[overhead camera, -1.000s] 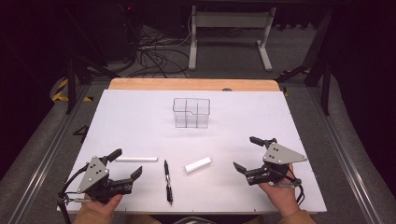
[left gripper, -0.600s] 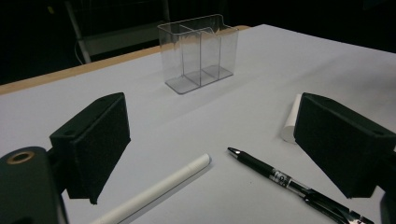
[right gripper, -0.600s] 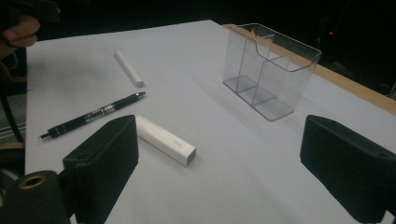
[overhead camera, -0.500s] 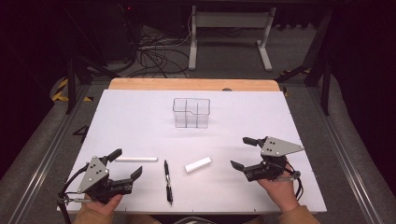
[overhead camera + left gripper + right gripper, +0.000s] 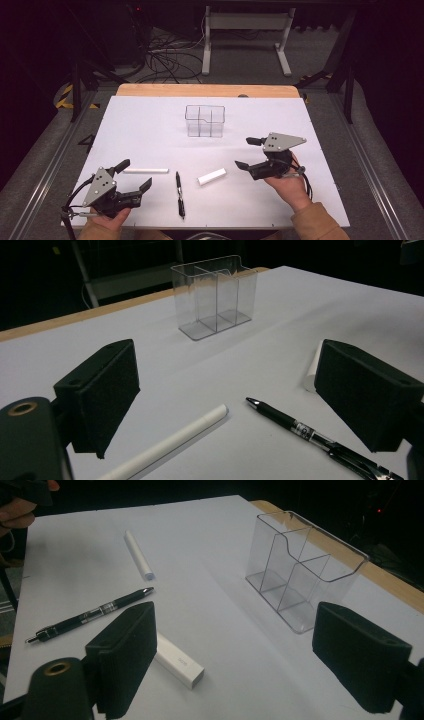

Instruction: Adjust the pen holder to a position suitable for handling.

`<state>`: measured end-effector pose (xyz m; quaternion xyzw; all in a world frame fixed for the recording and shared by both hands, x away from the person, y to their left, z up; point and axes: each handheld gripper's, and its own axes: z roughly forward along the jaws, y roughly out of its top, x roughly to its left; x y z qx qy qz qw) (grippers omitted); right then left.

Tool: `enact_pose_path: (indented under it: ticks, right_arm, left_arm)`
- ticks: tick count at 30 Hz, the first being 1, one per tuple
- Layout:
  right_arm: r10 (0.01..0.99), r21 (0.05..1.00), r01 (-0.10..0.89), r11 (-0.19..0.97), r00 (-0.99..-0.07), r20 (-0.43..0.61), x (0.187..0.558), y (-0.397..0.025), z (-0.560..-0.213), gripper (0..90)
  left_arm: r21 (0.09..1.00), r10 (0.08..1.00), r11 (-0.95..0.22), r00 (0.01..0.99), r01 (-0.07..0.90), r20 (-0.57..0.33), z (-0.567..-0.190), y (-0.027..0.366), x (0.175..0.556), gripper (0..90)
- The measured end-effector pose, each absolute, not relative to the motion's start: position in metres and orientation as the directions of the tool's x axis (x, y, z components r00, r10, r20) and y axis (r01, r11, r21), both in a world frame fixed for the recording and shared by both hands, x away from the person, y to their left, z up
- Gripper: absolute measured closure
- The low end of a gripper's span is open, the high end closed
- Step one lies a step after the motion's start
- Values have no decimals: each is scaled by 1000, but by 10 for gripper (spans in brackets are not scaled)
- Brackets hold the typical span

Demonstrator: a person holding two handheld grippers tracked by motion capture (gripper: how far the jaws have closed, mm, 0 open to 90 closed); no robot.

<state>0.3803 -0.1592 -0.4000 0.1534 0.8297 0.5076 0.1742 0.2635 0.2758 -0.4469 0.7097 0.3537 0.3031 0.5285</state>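
High view: right gripper (image 5: 246,152) near blocky white eraser (image 5: 211,176).

White block (image 5: 177,665) partly behind jaws

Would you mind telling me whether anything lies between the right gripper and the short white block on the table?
Nothing visible does. The right gripper stands open, its jaws pointing toward the short white rectangular block, with bare white table between them. The black pen lies beyond the block, on its far side from the gripper.
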Motion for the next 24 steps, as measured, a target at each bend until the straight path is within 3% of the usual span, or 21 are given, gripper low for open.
enact_pose_path:
  ticks: [24]
  right_arm:
    - [415, 864, 53, 501, -890, -186, 420, -126, -384, 232]
  left_arm:
    - [964, 820, -189, 570, 187, 50, -447, 276, 264, 115]
